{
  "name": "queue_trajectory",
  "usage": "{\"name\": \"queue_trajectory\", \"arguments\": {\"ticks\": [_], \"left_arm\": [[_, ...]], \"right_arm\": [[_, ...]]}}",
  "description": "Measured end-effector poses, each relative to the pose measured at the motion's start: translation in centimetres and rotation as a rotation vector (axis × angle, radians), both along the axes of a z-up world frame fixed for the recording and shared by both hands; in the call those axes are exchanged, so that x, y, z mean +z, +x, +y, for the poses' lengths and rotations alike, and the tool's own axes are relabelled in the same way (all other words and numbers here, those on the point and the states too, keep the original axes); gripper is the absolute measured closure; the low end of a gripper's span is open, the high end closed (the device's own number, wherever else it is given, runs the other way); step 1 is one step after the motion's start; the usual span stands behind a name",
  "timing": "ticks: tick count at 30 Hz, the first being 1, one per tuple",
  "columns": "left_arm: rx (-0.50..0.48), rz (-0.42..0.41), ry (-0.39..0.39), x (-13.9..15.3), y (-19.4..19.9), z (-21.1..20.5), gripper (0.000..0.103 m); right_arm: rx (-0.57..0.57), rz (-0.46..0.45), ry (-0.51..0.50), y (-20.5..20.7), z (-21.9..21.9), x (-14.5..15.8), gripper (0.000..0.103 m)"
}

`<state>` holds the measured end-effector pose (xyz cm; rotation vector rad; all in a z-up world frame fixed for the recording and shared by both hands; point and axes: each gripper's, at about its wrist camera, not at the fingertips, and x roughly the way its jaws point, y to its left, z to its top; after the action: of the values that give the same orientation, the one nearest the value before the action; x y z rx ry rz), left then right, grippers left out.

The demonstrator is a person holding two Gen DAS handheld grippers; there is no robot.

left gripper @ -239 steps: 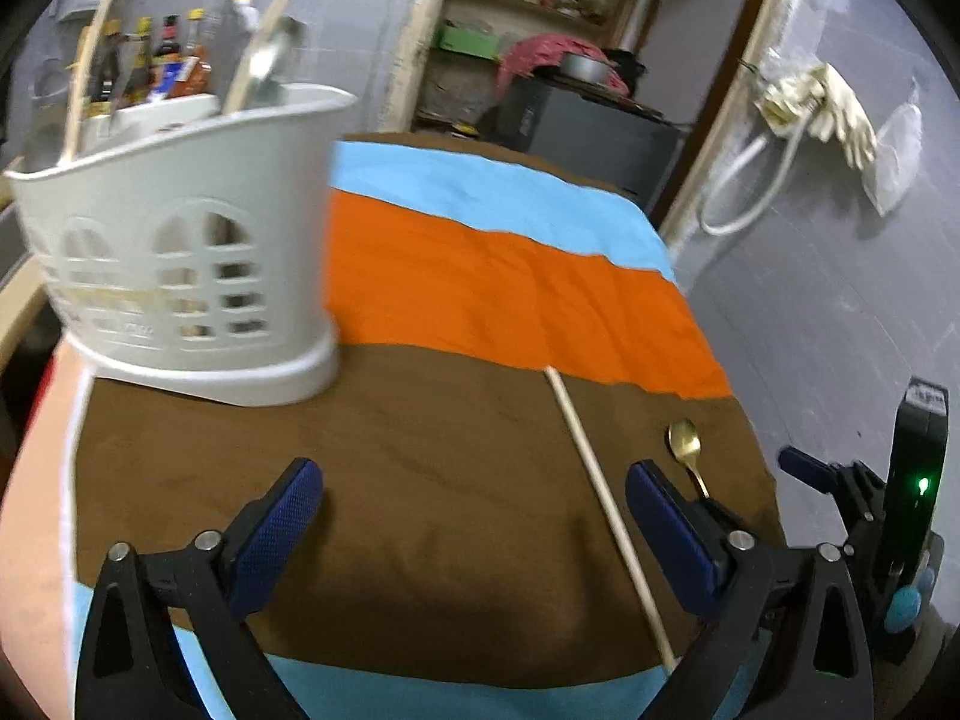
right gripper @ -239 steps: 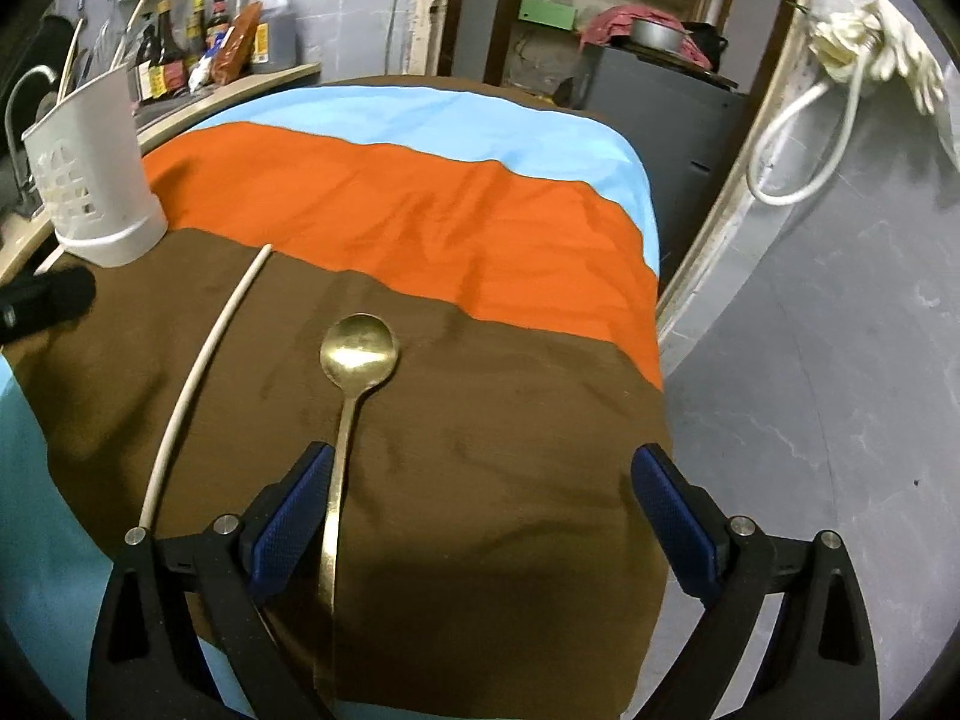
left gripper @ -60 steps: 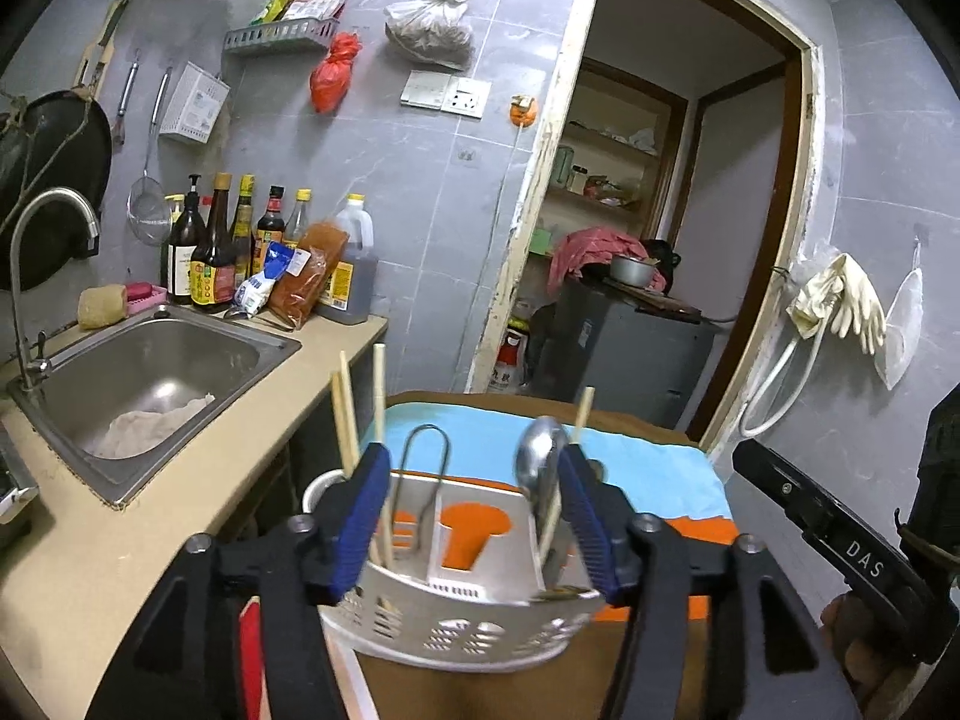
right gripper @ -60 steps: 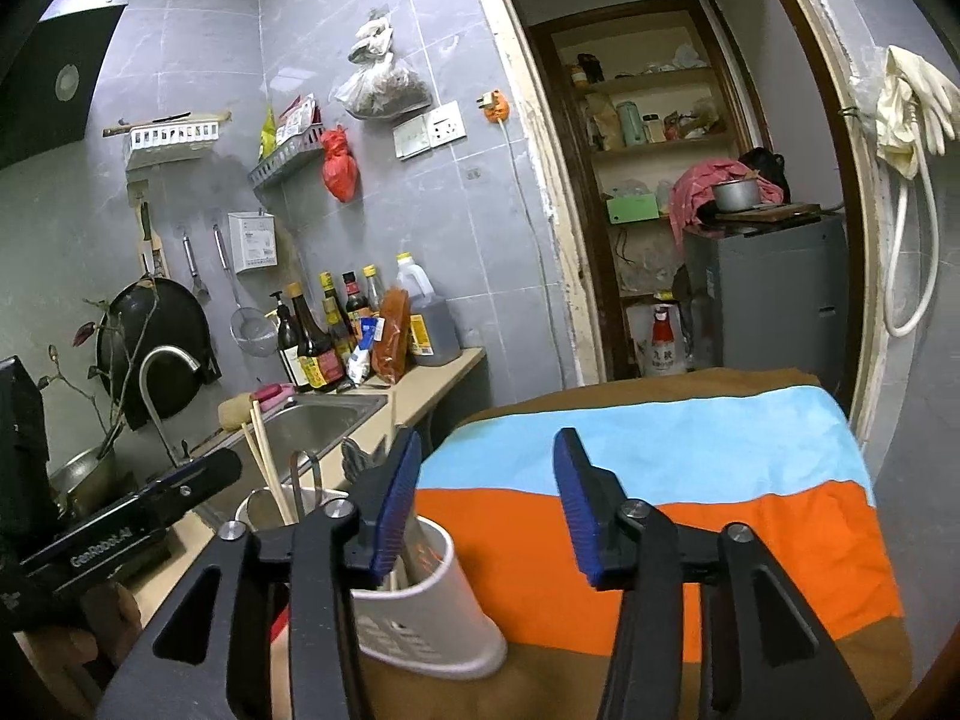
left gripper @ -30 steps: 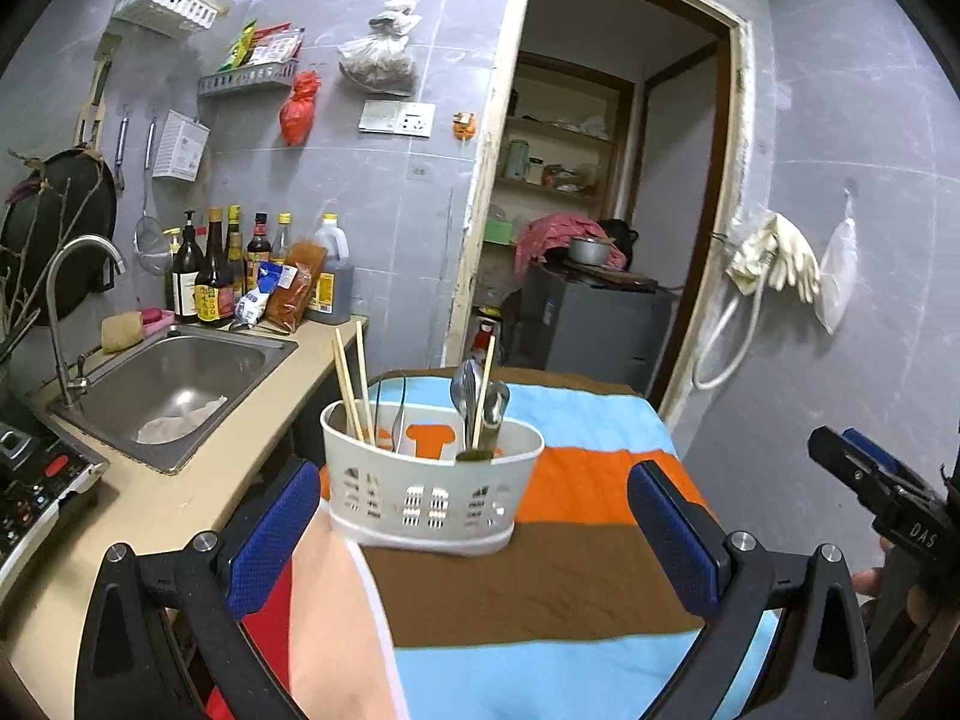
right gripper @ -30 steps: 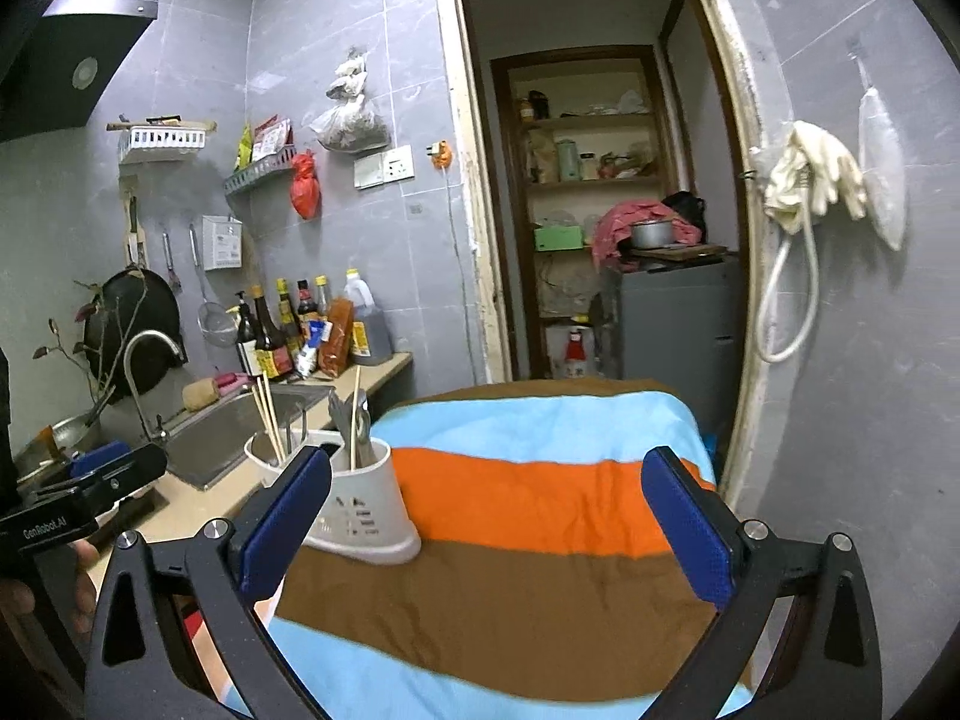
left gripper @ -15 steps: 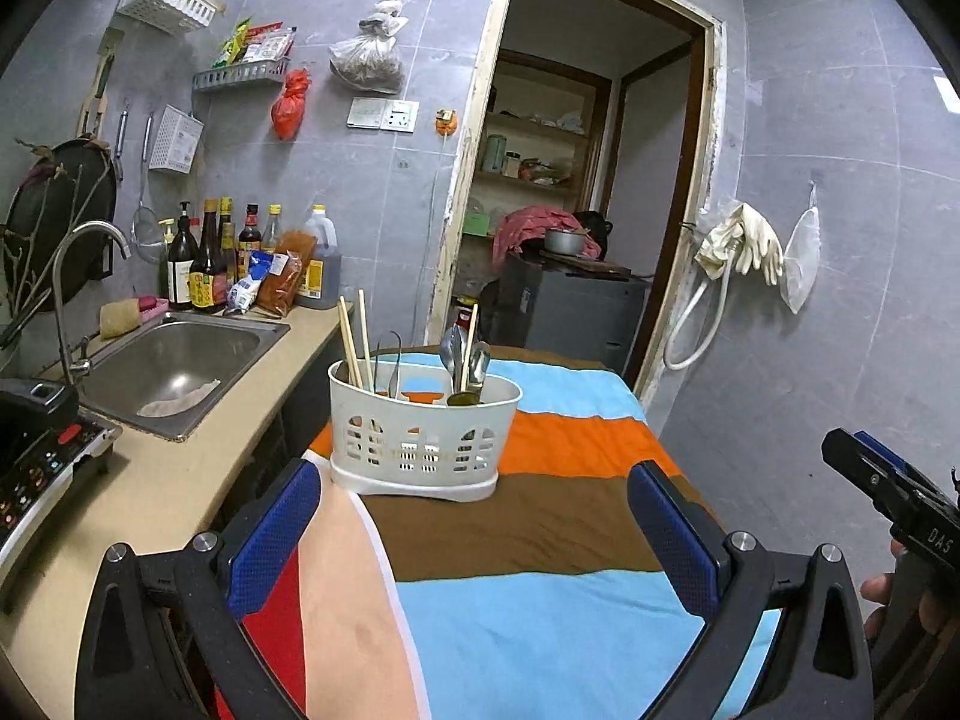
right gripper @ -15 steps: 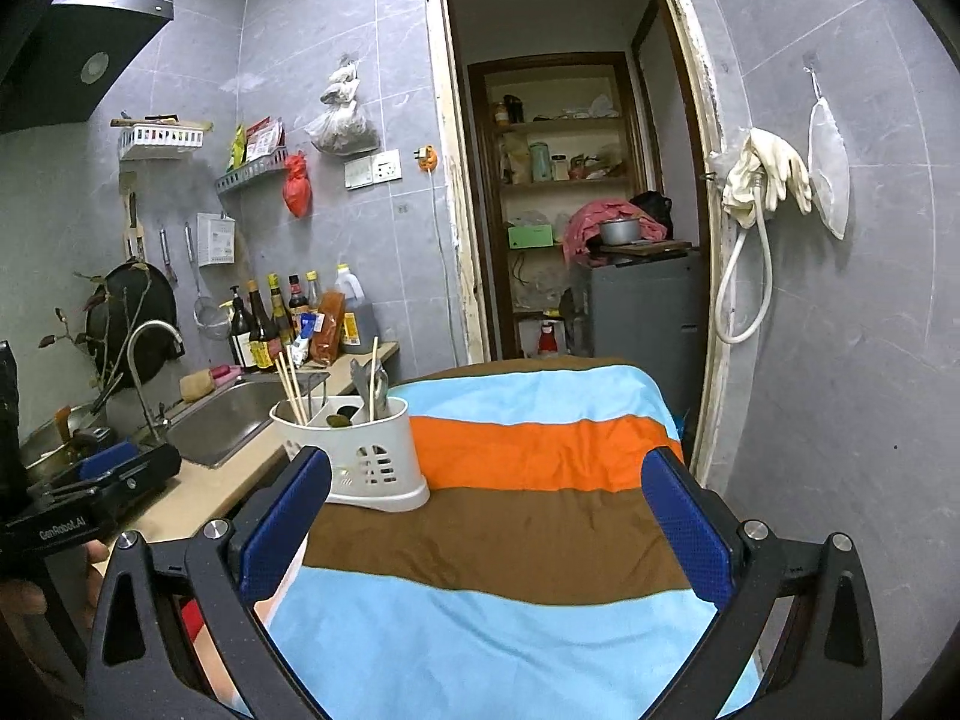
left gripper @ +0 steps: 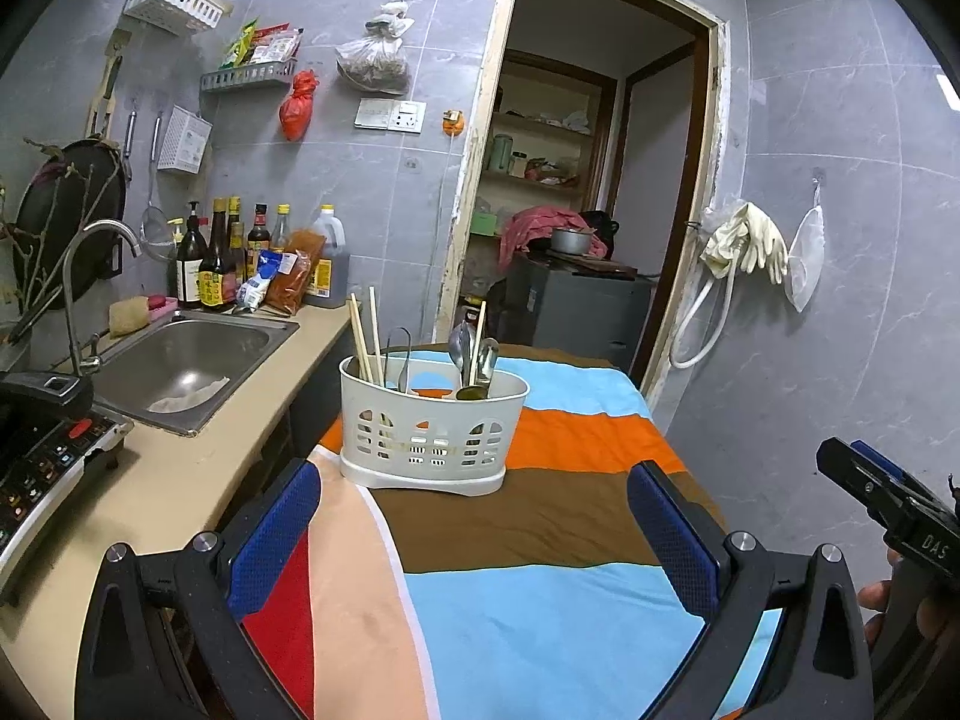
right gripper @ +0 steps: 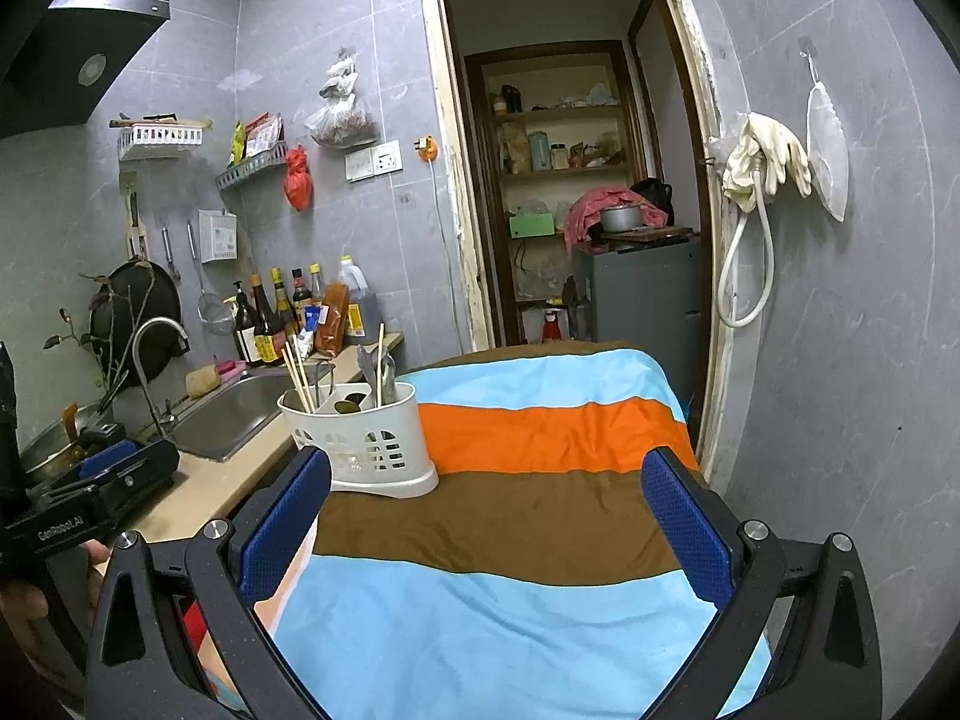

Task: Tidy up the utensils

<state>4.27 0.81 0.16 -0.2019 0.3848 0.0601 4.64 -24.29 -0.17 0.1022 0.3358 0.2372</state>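
Observation:
A white slotted utensil caddy [left gripper: 429, 423] [right gripper: 366, 438] stands on the striped cloth [left gripper: 540, 540] [right gripper: 516, 528] at the table's left edge. Chopsticks [left gripper: 365, 336] [right gripper: 296, 372], metal tongs [left gripper: 397, 354] and spoons [left gripper: 465, 345] [right gripper: 375, 369] stand upright inside it. My left gripper [left gripper: 474, 525] is open and holds nothing, well back from the caddy. My right gripper [right gripper: 486, 516] is open too, with only cloth between its blue pads. The cloth shows no loose utensil.
A counter with a steel sink [left gripper: 180, 360] [right gripper: 234, 408], tap [left gripper: 90, 252] and sauce bottles [left gripper: 228, 264] runs along the left. A cooker [left gripper: 42, 450] sits near left. A doorway [right gripper: 576, 210] with a grey cabinet [right gripper: 642, 288] opens behind the table. A hand holds each gripper.
Both grippers have opened wide and pulled up and back from the caddy over the last two seconds. The chopstick and gold spoon that lay on the cloth eight seconds ago are off it.

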Motion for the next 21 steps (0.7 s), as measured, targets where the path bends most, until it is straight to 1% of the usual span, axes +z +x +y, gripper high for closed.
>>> {"name": "queue_trajectory", "arguments": {"ticks": [21], "left_arm": [[0.001, 0.011, -0.001, -0.3, 0.9, 0.1, 0.0]], "right_arm": [[0.012, 0.025, -0.002, 1.2, 0.7, -0.6, 0.002]]}}
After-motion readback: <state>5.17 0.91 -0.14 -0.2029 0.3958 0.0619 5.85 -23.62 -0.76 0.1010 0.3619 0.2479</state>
